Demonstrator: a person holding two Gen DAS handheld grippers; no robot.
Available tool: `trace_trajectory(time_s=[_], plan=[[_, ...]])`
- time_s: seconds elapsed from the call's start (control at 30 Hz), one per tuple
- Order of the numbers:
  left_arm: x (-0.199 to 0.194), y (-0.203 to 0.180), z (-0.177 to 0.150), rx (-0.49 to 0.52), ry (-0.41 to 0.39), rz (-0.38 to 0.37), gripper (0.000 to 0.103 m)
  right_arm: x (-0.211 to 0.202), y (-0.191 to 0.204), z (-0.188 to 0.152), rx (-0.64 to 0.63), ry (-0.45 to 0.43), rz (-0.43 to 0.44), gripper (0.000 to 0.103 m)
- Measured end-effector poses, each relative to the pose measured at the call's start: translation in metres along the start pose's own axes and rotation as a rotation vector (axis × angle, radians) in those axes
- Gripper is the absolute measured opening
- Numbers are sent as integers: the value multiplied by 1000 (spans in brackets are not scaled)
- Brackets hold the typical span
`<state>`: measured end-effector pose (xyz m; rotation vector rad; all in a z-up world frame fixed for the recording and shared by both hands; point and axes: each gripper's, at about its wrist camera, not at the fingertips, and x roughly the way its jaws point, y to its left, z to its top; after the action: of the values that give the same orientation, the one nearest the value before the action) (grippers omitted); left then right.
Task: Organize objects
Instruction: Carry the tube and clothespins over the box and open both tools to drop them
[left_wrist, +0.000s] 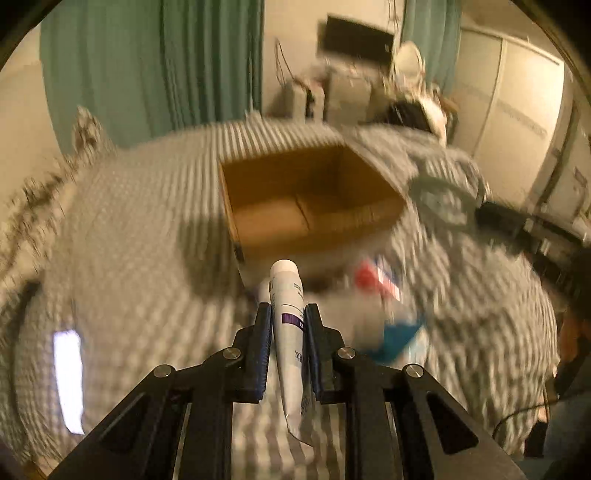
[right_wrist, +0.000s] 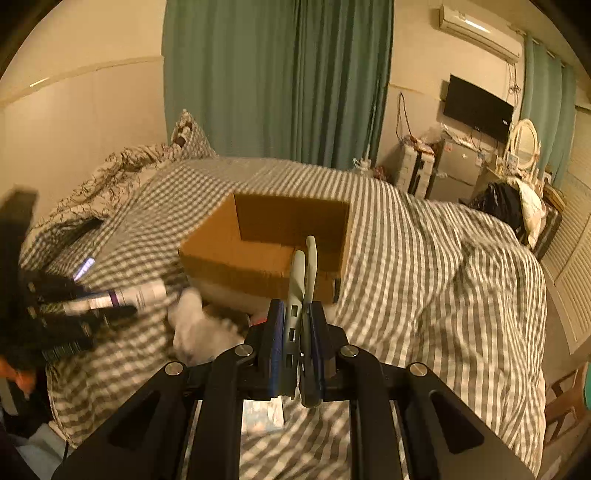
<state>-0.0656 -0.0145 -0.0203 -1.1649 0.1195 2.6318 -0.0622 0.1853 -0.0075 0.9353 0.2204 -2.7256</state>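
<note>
My left gripper (left_wrist: 288, 314) is shut on a white tube (left_wrist: 286, 291) with a purple band, its cap pointing forward at an open, empty cardboard box (left_wrist: 229, 206) on the checked bed cover. The view is blurred. In the right wrist view, my right gripper (right_wrist: 297, 310) is shut on a pale two-pronged plastic tool (right_wrist: 301, 266) whose tips reach over the near rim of the box (right_wrist: 221, 258). The left gripper (right_wrist: 107, 301) with the tube (right_wrist: 147, 293) shows at the left, lifted off the bed.
A red and blue packet (left_wrist: 380, 280), a teal item (left_wrist: 399, 336) and a white crumpled thing (right_wrist: 199, 328) lie before the box. A lit phone (right_wrist: 84, 268) rests on the bed at left. Rumpled bedding (right_wrist: 110, 166) is piled at the back left.
</note>
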Motion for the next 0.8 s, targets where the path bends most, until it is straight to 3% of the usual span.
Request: trace_trajectory(time_s=[0.17, 0.3, 0.5, 0.63, 0.7, 0.77, 0.8], plan=[[11, -16, 56, 37, -85, 12, 17, 19, 5, 32, -39, -39, 22, 13], [44, -23, 89, 46, -95, 41, 17, 51, 1, 55, -42, -25, 19, 13], [94, -17, 100, 20, -75, 77, 18, 98, -9, 73, -15, 11, 21, 13], [107, -9, 95, -8, -64, 89, 20, 119, -15, 72, 15, 39, 21, 13], [109, -6, 92, -16, -54, 83, 29, 121, -15, 69, 20, 41, 13, 15], [107, -4, 90, -21, -54, 97, 51, 119, -16, 67, 24, 42, 6, 31], [103, -3, 89, -22, -63, 106, 64, 115, -18, 66, 28, 36, -3, 46]])
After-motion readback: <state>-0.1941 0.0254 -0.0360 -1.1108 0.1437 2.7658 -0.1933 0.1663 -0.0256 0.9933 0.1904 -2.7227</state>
